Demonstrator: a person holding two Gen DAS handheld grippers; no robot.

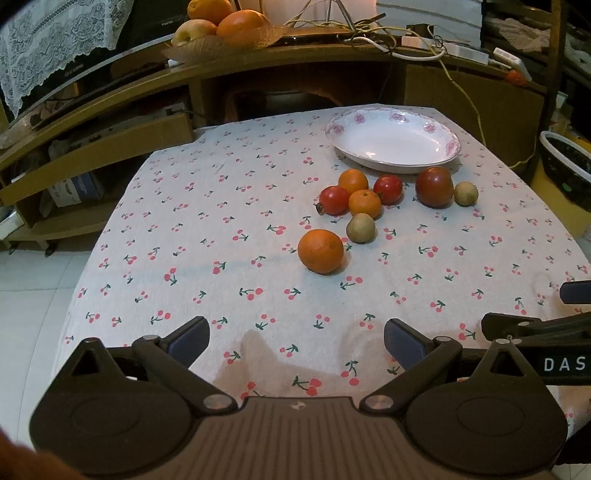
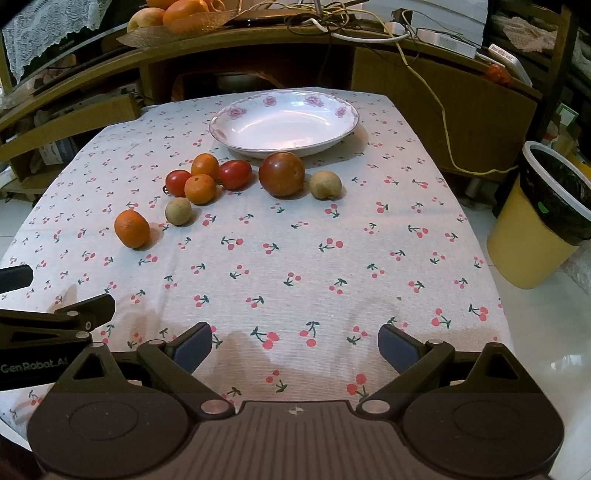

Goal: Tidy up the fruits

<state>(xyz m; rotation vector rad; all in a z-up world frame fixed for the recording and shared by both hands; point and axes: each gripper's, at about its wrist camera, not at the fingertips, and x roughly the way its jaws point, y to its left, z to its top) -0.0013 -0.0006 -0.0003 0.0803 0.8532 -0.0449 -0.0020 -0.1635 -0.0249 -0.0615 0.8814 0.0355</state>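
Observation:
A white plate with pink flowers (image 1: 393,122) (image 2: 221,127) sits empty at the table's far side. In front of it lie several fruits: a large orange (image 1: 320,251) (image 2: 132,229) nearest, two small oranges (image 1: 365,203) (image 2: 200,189), two red tomatoes (image 1: 334,200) (image 2: 235,174), a big dark red tomato (image 1: 434,186) (image 2: 282,174) and two small brown fruits (image 1: 361,228) (image 2: 178,211). My left gripper (image 1: 297,341) is open and empty over the near table edge. My right gripper (image 2: 294,341) is open and empty, level with it on the right.
The table wears a white cherry-print cloth (image 1: 221,221) (image 2: 332,240). A wooden shelf (image 1: 110,92) behind holds a basket of fruit (image 1: 221,26) and cables. A yellow bin with a black liner (image 2: 543,221) stands right of the table.

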